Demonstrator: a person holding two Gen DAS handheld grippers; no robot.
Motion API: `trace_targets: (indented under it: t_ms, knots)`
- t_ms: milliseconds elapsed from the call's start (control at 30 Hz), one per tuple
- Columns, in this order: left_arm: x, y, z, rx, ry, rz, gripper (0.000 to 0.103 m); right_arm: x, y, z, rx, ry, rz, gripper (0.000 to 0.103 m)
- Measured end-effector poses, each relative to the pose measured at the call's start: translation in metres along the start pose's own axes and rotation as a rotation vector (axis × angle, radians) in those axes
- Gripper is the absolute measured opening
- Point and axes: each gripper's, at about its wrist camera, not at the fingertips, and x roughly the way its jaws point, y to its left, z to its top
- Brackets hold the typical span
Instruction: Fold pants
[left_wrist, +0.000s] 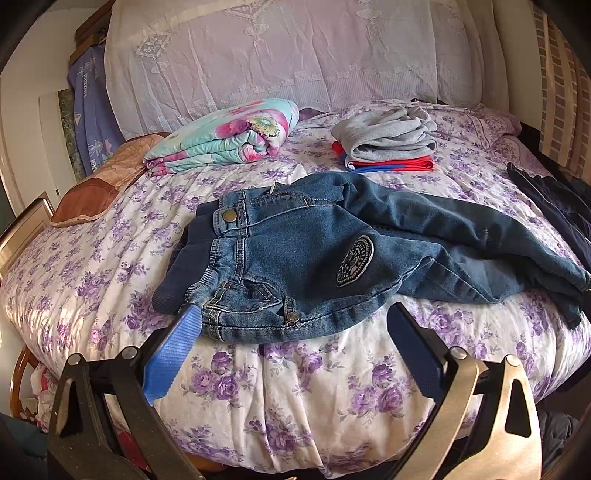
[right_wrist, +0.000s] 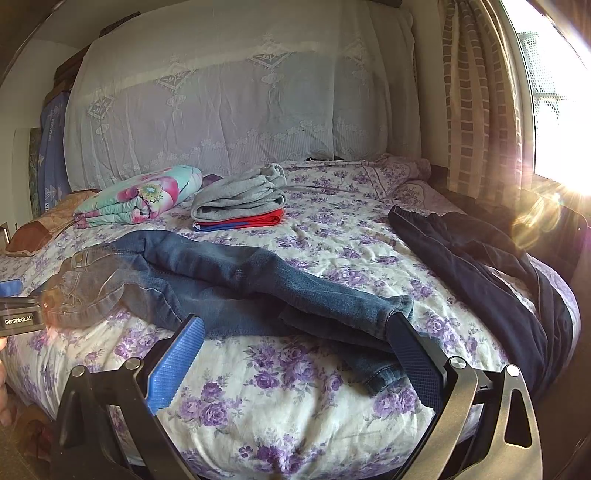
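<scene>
From the left wrist camera, the left gripper (left_wrist: 293, 315) sits low at the near edge of the bed (left_wrist: 110, 236), fingers spread wide and holding nothing, pointed at the waist end of the jeans (left_wrist: 332, 251). Its blue finger tip is right up against the waistband corner by the pocket; can't tell if it's actually touching. The jeans lie rumpled across the flowery bedspread, legs trailing off to the right. Further back there's a folded floral blanket (left_wrist: 225, 134) and a small stack of folded clothes (left_wrist: 386, 138). Over on the right wrist camera, the right gripper (right_wrist: 295, 325) is also wide open and empty, hovering low at the leg end, with its dark finger right by the cuffs. Dark pants (right_wrist: 480, 266) lie off to the right near the window side.
</scene>
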Motion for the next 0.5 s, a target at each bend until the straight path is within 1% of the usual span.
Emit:
trace_targets:
  t_ms: [500]
  knots:
    - [0.0,0.0002,-0.0005,0.0,-0.002,0.001,0.098,-0.0003,0.0002,0.0002,0.0,0.001,0.002,0.1]
